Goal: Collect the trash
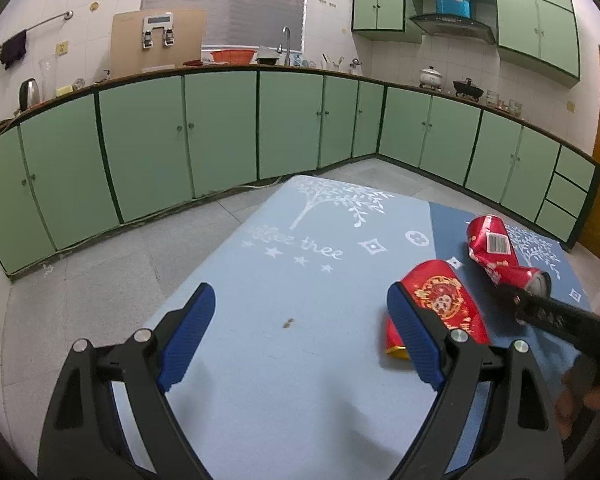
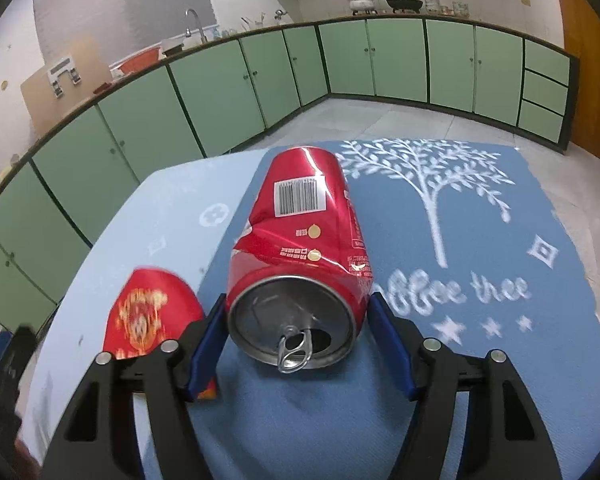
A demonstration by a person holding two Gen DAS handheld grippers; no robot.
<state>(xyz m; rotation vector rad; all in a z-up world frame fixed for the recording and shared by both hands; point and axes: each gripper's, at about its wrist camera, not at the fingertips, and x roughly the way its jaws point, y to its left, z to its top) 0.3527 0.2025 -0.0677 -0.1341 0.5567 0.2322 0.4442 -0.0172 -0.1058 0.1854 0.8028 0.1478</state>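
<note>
A crushed red drink can [image 2: 300, 224] lies on its side on the dark blue mat [image 2: 480, 392], its open top toward the right wrist camera. My right gripper [image 2: 298, 304] straddles the can's top end, with both blue pads against its sides. A red packet with a gold emblem [image 1: 440, 300] lies on the light blue mat [image 1: 300, 392], left of the can. My left gripper [image 1: 300, 294] stands open over bare mat, and the packet sits just outside its right finger [image 1: 414, 336]. In the left wrist view a black finger of the right gripper [image 1: 548, 312] reaches the can [image 1: 496, 252].
The two mats cover a small table with grey tiled floor [image 1: 100, 280] around it. Green cabinets [image 1: 220, 128] line the far walls under a counter with a sink, a kettle and pots. A small brown crumb [image 1: 288, 323] lies on the light mat.
</note>
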